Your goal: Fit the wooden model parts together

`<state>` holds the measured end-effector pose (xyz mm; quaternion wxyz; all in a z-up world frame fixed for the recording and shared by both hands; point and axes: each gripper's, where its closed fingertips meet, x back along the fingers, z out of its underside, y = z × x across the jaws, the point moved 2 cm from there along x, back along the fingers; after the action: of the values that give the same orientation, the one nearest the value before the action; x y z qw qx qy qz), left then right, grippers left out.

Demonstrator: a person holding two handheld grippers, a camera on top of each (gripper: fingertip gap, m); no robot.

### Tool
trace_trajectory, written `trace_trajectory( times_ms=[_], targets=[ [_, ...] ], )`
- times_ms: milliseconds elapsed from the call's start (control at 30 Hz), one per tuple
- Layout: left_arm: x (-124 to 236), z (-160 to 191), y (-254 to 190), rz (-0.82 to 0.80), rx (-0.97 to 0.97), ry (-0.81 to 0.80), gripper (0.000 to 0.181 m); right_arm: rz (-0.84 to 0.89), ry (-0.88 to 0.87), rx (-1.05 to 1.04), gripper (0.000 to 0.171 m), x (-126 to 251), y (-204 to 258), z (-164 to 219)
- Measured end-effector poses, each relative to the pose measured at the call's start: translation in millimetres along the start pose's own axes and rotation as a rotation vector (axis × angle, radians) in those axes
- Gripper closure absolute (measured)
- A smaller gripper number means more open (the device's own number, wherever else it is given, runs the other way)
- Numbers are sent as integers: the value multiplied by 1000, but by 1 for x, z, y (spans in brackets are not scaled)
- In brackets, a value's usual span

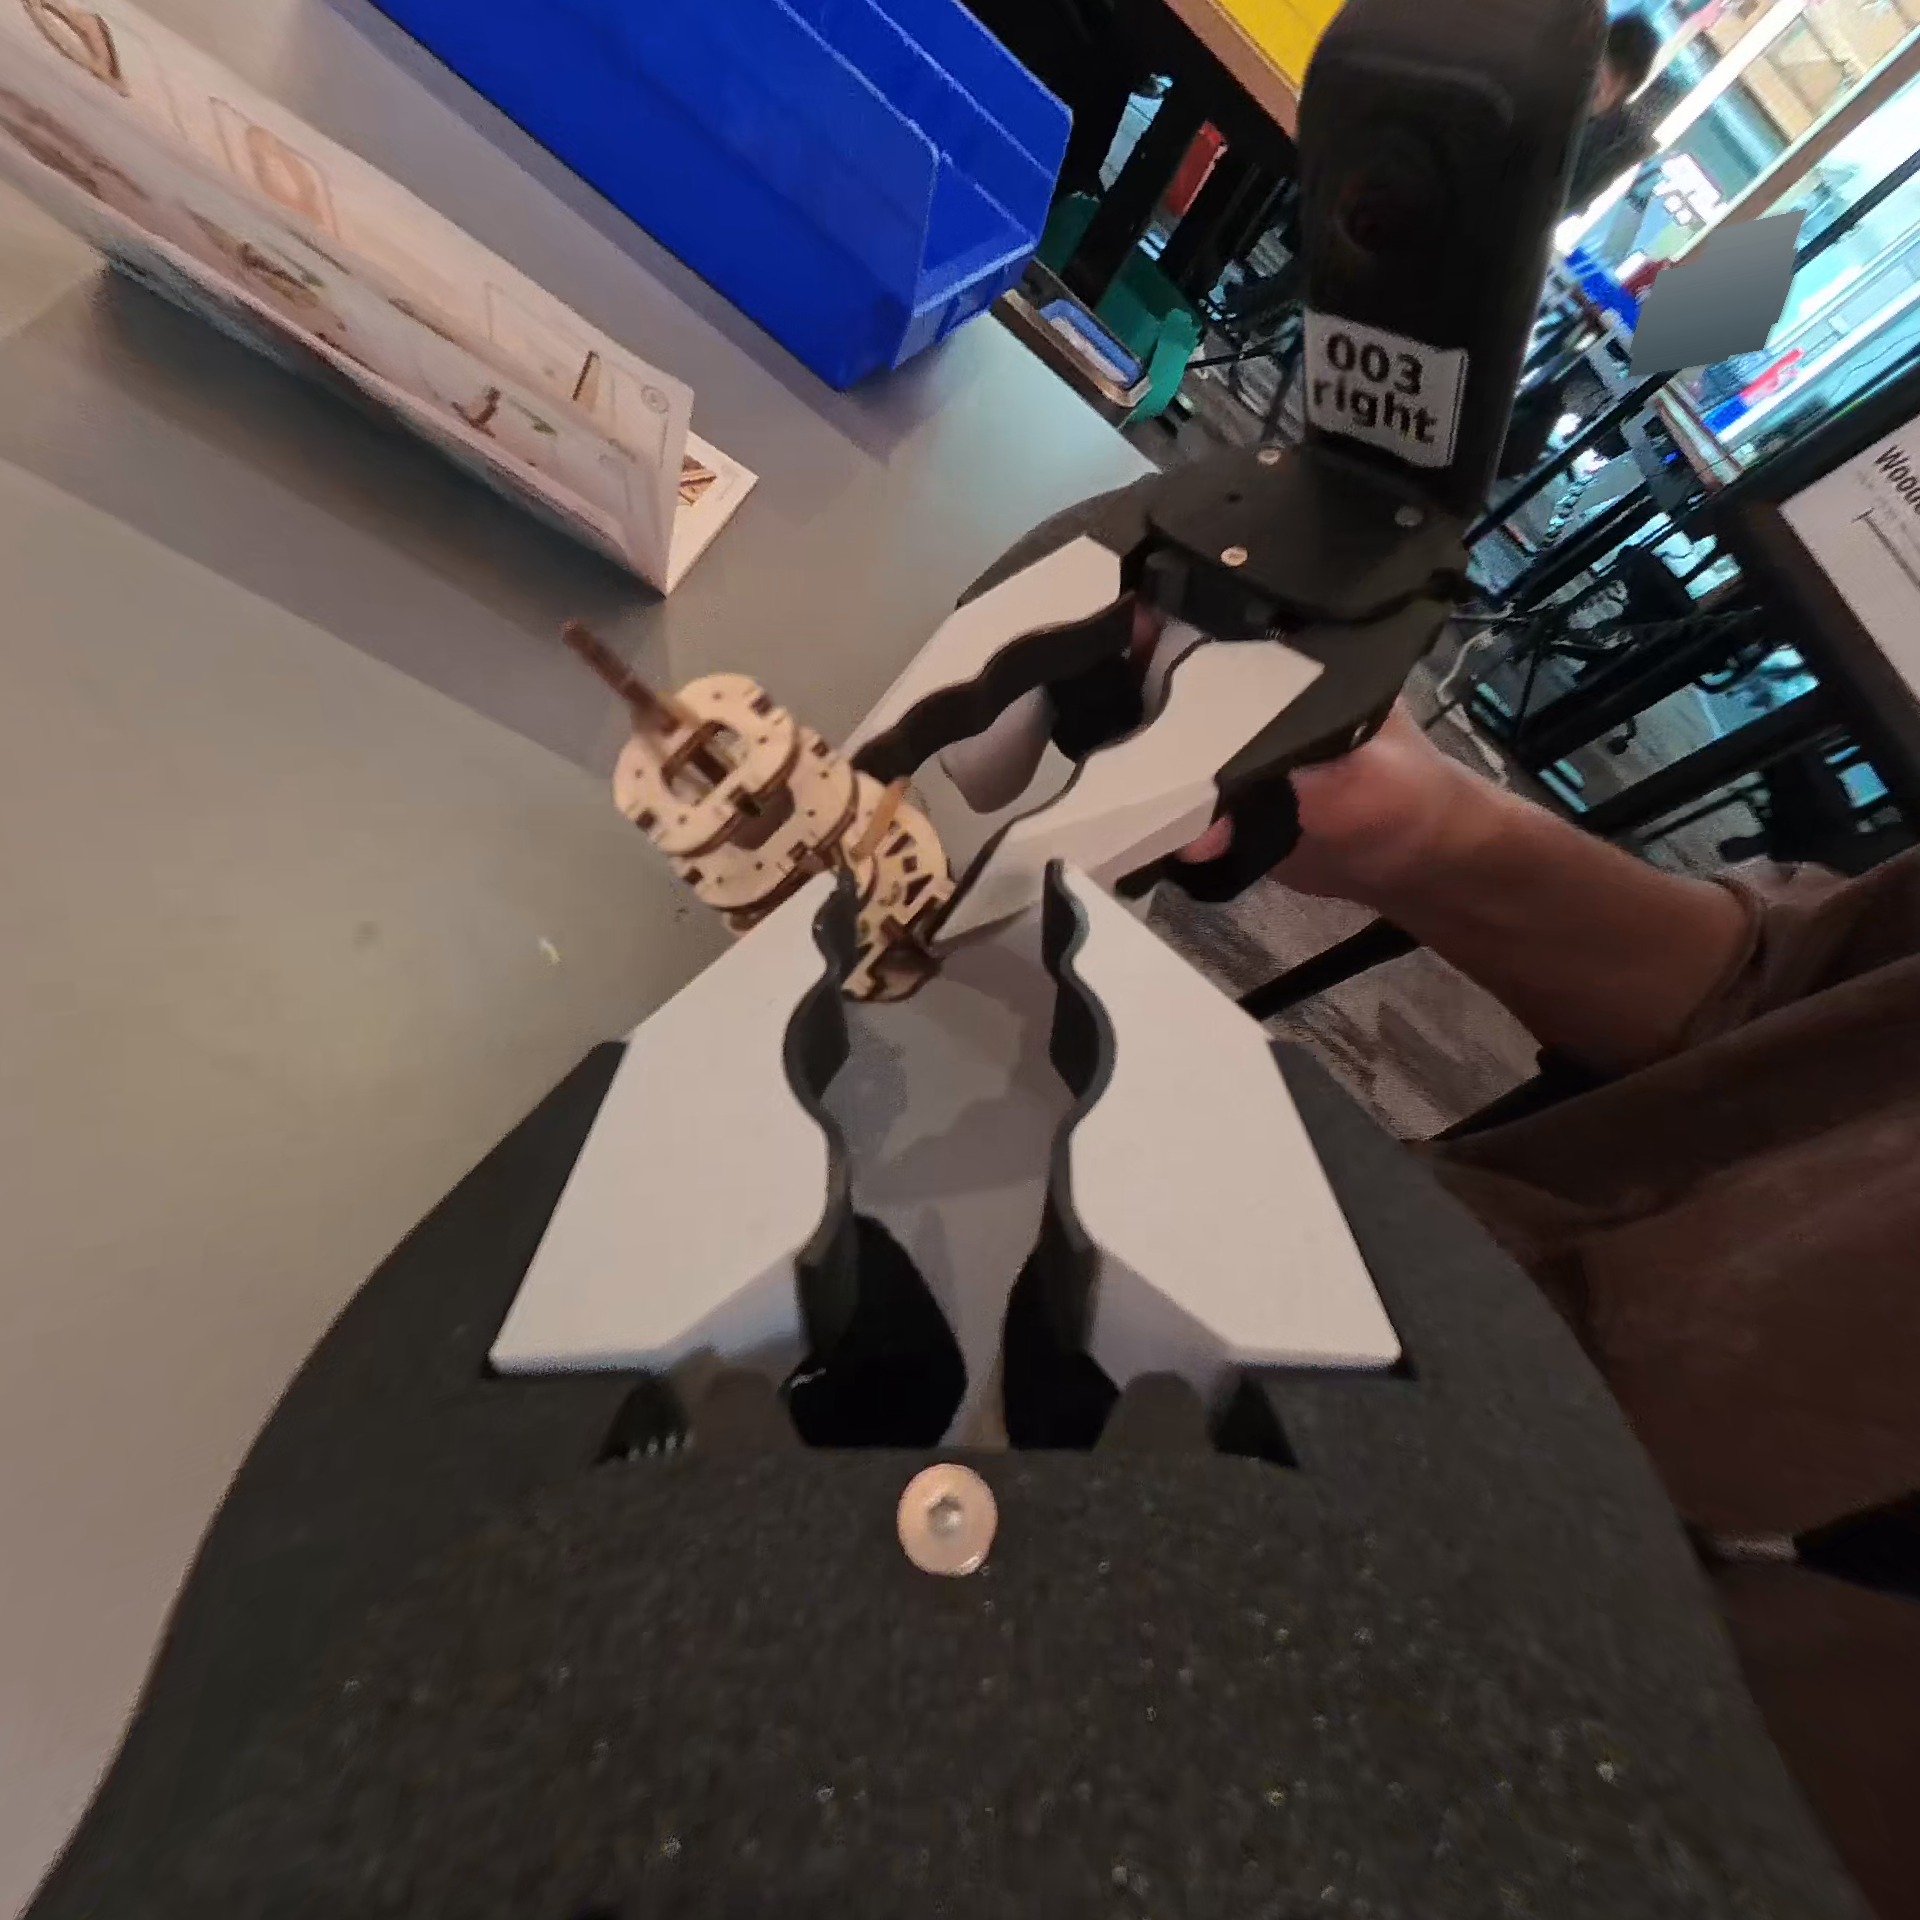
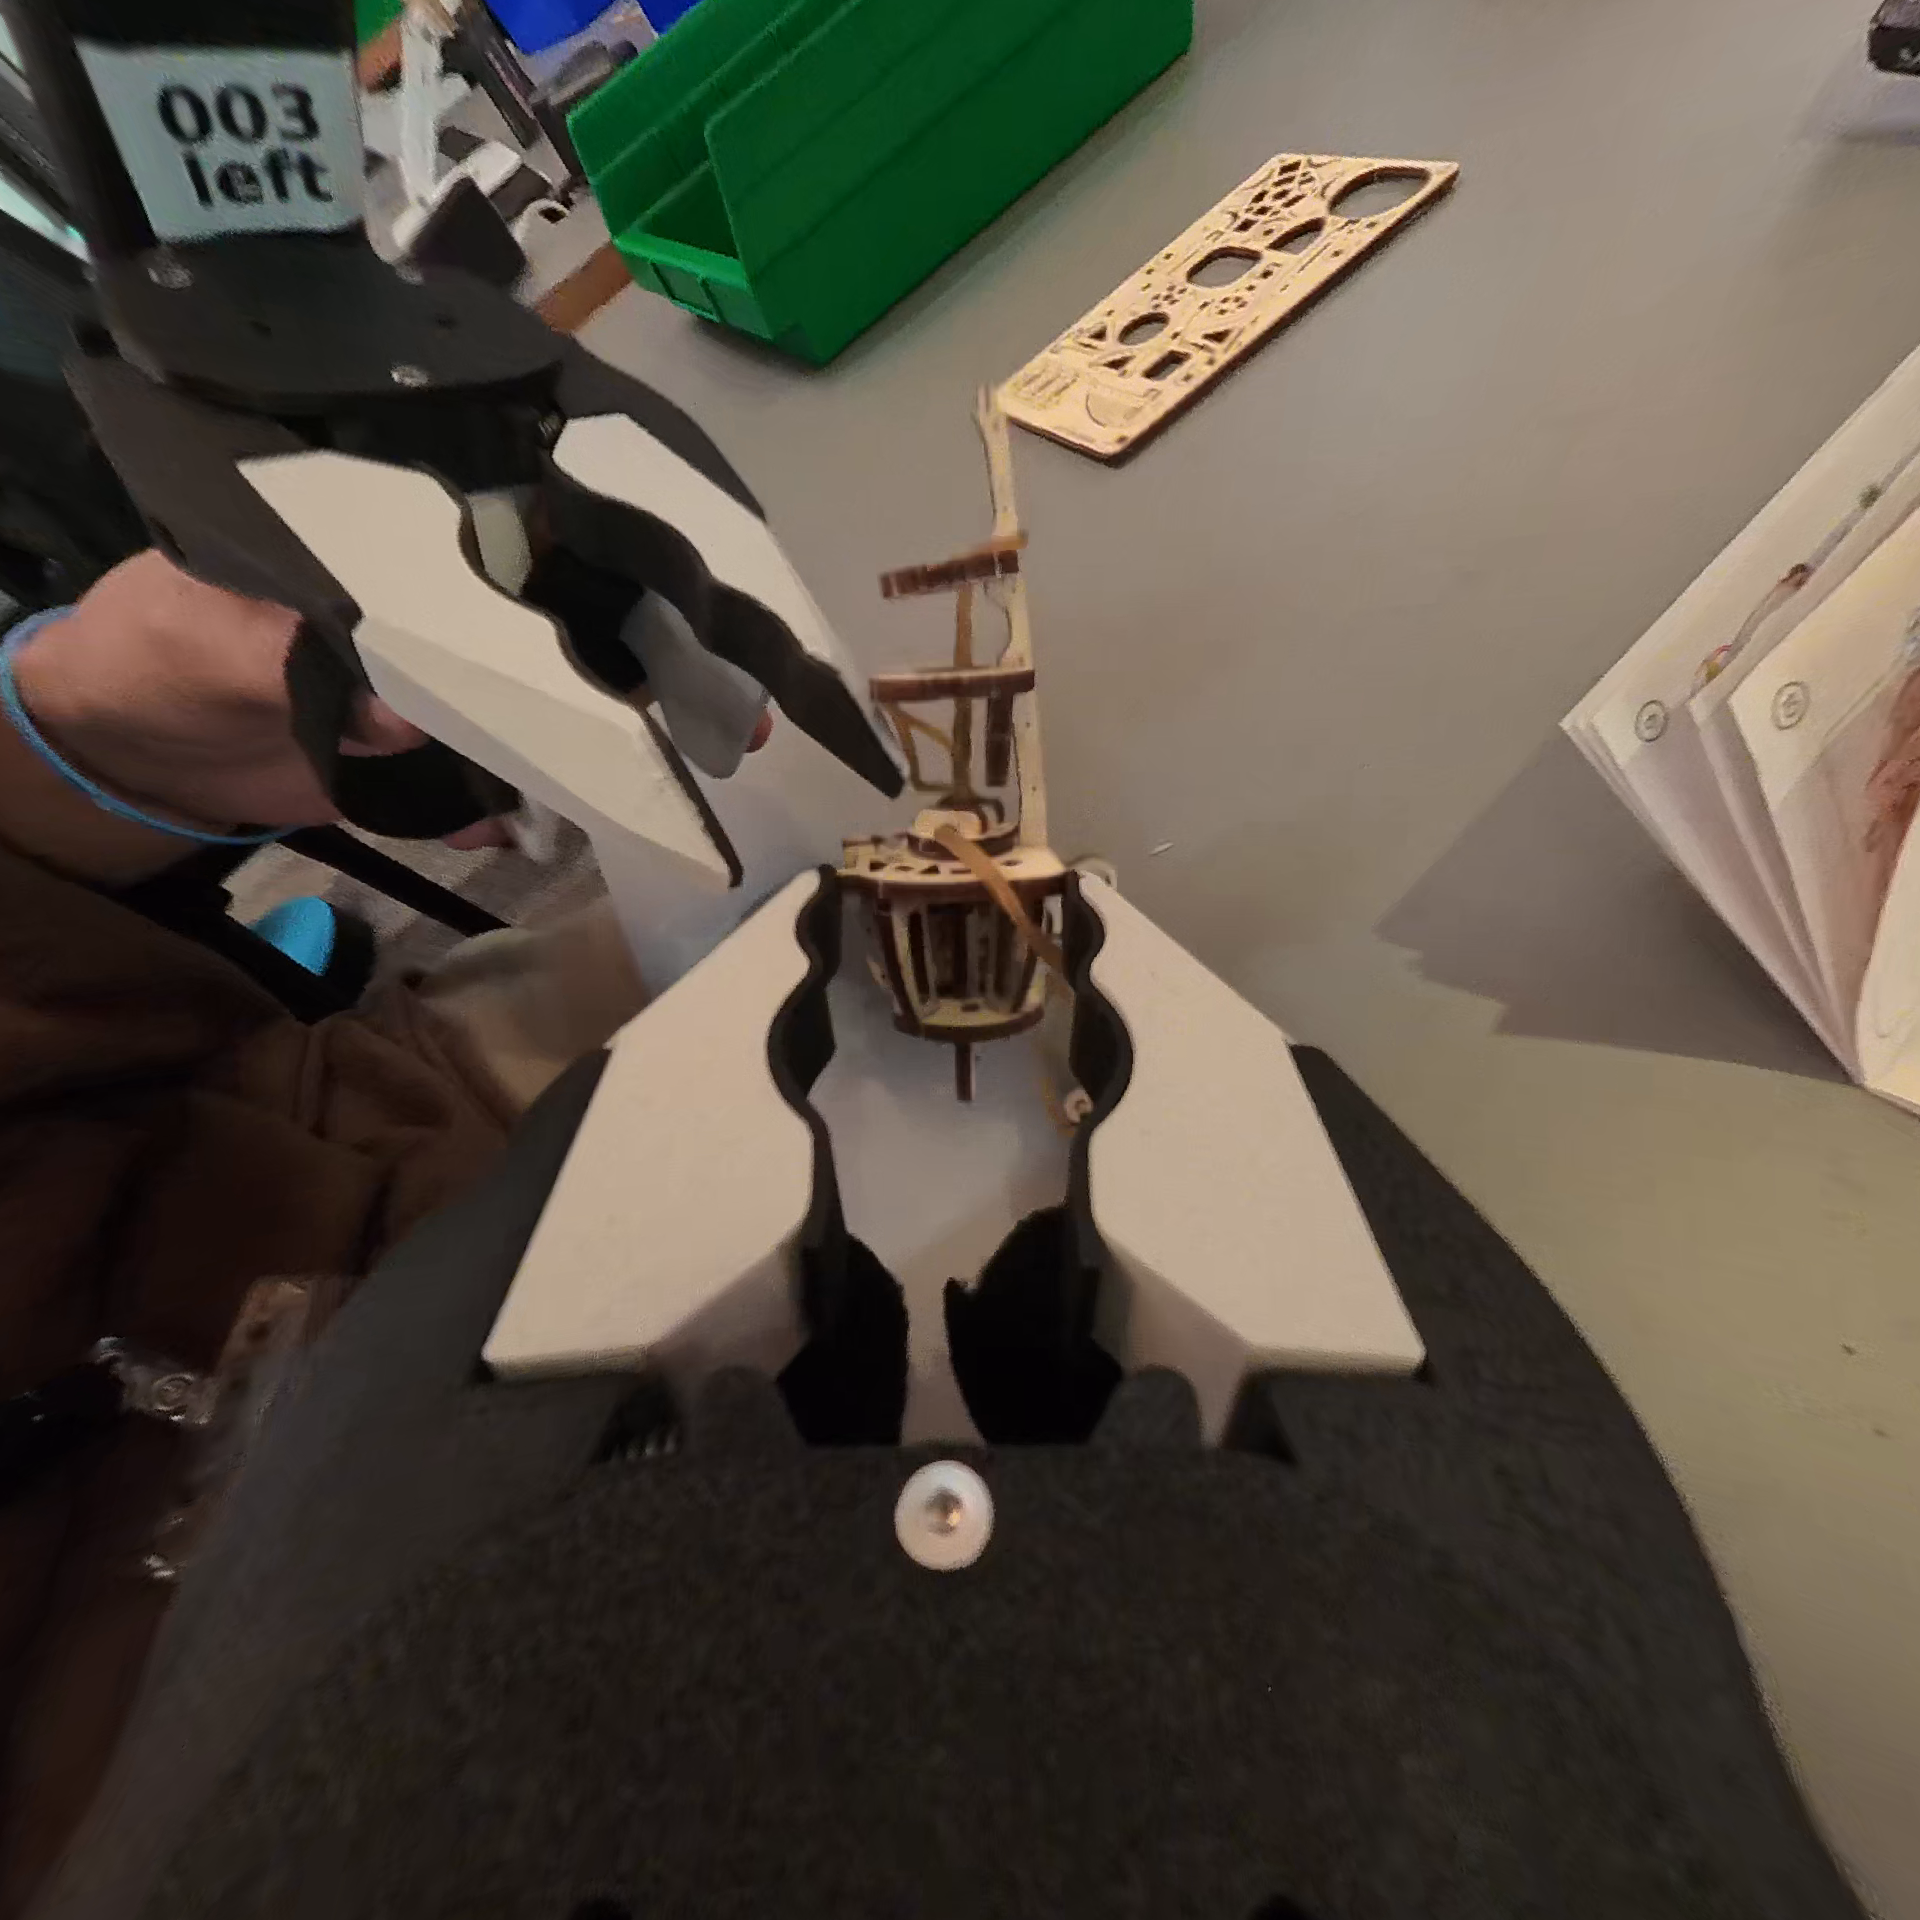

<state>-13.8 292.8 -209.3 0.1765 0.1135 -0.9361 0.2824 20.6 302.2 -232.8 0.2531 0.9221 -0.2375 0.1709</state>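
Right hand-held gripper (image 2: pixel 951 904) clamps wooden model (image 2: pixel 956 935) above grey table (image 2: pixel 1455 727); left hand-held gripper (image 1: pixel 940 914) gapes

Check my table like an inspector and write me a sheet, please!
Surface: grey table, a few tiny crumbs.
Job's things: wooden model with a tall mast, held up off the table; punched-out wooden parts sheet lying flat.
Clutter: open instruction booklet; green bin; blue bin.
Grippers: right gripper, jaws closed around the model's round base; left gripper, jaws apart, one tip at the model.
Cables: nothing seen on the table.
Surroundings: dark shelving racks beyond the table edge.
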Motion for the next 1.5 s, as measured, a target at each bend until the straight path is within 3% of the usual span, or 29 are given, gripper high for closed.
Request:
trace_trajectory(
  times_ms=[133, 367, 500, 600, 667, 767, 900, 1067, 1167, 1300, 1500],
  targets=[
    [18, 5, 10, -54, -63, -1, 147, -87, -24, -118, 130, 0, 0, 0],
    [33, 28, 49, -160, -223, 137, 146, -255, 45, -337, 130, -9, -6, 18],
    [23, 26, 41, -31, -235, 124, 126, -539, -23, -560, 130, -4, 11, 5],
    [26, 15, 24, 93, -162, 46, 115, -677, 23, -650, 130, -2, 22, 9],
    [28, 9, 16, 152, -114, 15, 117, -727, 46, -681, 130, -1, 25, 12],
    [29, 17, 12, 214, -66, 54, 140, -787, 25, -727, 130, 1, 24, 8],
    [30, 17, 7, 306, 46, 37, 135, -842, 69, -707, 130, 5, 31, 9],
    [25, 22, 0, 332, 51, 60, 135, -817, 78, -743, 130, -2, 29, 12],
    [25, 24, 2, 315, 66, 68, 149, -817, 35, -782, 130, -1, 23, 7],
    [22, 23, 9, 321, 213, 44, 152, -734, 7, -710, 129, -3, 19, 6],
    [25, 15, 25, 389, 505, -71, 153, -509, -173, -516, 120, 9, -4, -16]
  ],
)
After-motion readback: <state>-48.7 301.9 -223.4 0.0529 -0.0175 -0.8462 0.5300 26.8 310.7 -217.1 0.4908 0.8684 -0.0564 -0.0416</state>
